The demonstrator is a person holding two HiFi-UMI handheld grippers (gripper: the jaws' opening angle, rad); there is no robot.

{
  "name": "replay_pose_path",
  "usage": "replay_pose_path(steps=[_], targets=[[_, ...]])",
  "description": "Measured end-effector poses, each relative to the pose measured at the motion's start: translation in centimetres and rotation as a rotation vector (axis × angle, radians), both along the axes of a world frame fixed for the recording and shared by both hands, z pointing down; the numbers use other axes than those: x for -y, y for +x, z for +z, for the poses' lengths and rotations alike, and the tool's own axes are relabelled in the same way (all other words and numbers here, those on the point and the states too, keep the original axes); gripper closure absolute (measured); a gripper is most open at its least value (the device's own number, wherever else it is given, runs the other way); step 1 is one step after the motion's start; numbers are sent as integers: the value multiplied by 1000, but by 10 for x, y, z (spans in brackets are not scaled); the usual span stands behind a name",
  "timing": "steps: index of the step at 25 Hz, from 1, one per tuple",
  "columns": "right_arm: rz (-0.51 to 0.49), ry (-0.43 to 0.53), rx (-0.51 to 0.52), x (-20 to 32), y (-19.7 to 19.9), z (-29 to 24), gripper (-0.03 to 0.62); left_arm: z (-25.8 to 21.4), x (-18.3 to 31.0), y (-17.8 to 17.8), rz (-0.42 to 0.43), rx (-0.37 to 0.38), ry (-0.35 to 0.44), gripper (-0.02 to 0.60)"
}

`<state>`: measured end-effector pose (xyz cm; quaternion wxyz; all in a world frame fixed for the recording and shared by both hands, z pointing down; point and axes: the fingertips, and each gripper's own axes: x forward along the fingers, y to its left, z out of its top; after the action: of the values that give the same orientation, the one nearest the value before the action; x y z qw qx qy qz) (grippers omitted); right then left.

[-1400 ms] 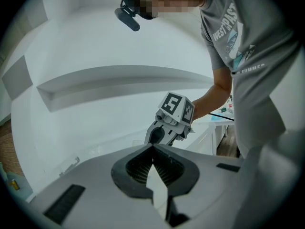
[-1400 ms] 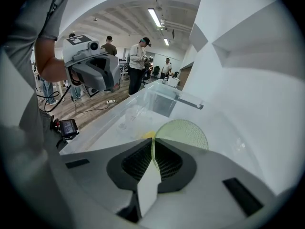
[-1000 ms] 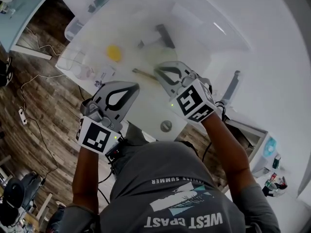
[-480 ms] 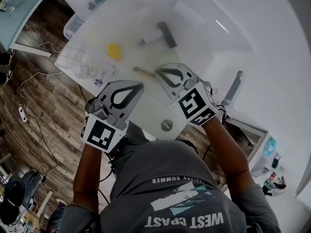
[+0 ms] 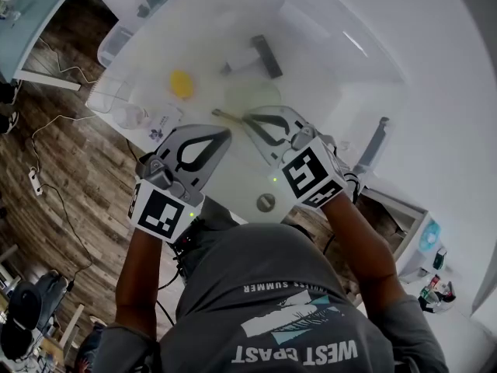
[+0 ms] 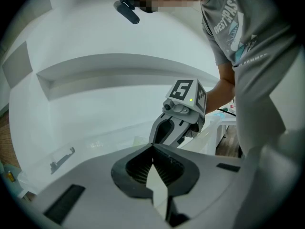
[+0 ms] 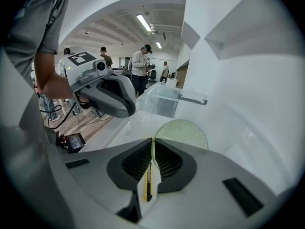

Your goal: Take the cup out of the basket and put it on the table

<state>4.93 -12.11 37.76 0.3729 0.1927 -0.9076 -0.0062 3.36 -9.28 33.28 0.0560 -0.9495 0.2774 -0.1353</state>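
The right claw (image 7: 152, 143) pinches the pale green cup (image 7: 185, 132) by its rim. The cup juts ahead, away from the desk's (image 5: 233, 181) near edge. The left claw (image 6: 152, 148) is pressed together and empty.

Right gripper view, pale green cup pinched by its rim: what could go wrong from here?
The right gripper holds the pale green translucent cup by a thin bit of rim alone; it may swing or slip out. A yellow utility knife lies on the white table close by; set down on it, the cup could tip.
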Motion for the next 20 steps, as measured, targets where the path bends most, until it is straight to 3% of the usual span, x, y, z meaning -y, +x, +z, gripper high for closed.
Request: replay_pose_path(steps=[20], targets=[[1, -30, 36, -13, -5, -4, 565, 2, 8, -11, -24, 29, 27, 572]])
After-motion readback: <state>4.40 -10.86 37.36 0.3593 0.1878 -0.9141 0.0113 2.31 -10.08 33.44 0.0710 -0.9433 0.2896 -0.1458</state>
